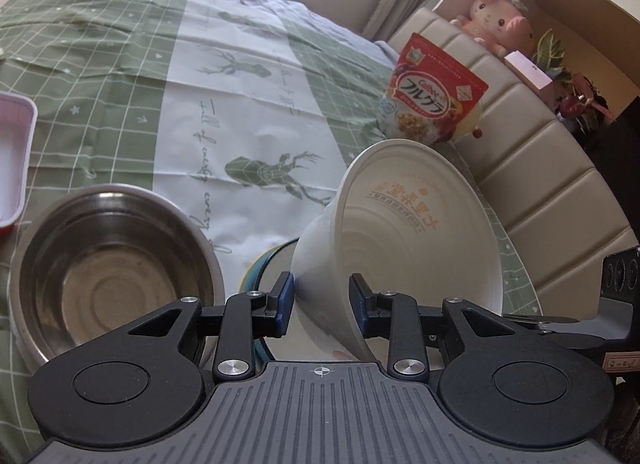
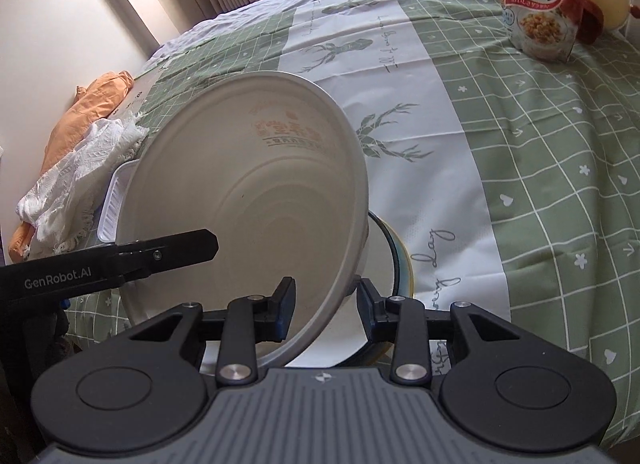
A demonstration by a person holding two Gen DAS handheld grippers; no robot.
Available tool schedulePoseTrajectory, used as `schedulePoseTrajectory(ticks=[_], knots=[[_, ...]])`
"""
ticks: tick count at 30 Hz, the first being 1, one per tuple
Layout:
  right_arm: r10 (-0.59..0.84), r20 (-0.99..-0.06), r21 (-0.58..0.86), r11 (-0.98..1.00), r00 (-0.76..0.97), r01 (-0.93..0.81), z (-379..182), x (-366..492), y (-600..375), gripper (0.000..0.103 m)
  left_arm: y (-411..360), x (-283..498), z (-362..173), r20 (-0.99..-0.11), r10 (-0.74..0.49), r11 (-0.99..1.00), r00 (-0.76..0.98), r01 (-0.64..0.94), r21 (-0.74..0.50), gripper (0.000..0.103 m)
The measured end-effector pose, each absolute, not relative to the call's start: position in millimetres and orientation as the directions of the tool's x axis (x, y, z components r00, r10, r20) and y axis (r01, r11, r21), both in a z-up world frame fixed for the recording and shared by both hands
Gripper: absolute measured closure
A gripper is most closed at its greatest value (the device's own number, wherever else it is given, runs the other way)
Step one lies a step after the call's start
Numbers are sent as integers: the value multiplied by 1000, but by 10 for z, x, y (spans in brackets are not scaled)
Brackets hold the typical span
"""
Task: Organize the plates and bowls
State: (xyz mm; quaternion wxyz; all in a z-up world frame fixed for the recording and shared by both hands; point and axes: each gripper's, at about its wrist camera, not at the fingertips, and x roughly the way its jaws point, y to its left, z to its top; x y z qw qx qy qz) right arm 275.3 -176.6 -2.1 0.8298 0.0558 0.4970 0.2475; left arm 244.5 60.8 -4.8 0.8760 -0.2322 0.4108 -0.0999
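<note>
White paper bowl is tilted, mouth facing the cameras, held off the counter by both grippers. Left gripper has its jaws closed on the bowl's wall at the rim; right gripper clamps the opposite rim edge, one finger inside, one outside. Just below the bowl sits a blue-rimmed plate; left of the bowl, a steel bowl stands upright on the counter. A white tray lies behind the bowl, and a granola bag well beyond it. Both hands pitch downward, equally near the bowl. Next move likely lowers it onto the plate or into the steel bowl.
</note>
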Motion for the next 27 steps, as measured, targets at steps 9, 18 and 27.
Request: schedulePoseTrajectory(ticks=[9,18,27], knots=[[490,-780,359,860,389,-362,-176,2698,-1844,68,600,2451,-299,-726,-363,868,584,-72,-492,72],[468,-759,346,879,452,-330,-154,2716,-1990,67,625,2394,-170,-694,-351,865,629,-66,-497,73],[451,-759,332,888,470,-318,-190,2721,-2009,67,727,2358,-127,-675,-321,856,664,-102,-507,73]])
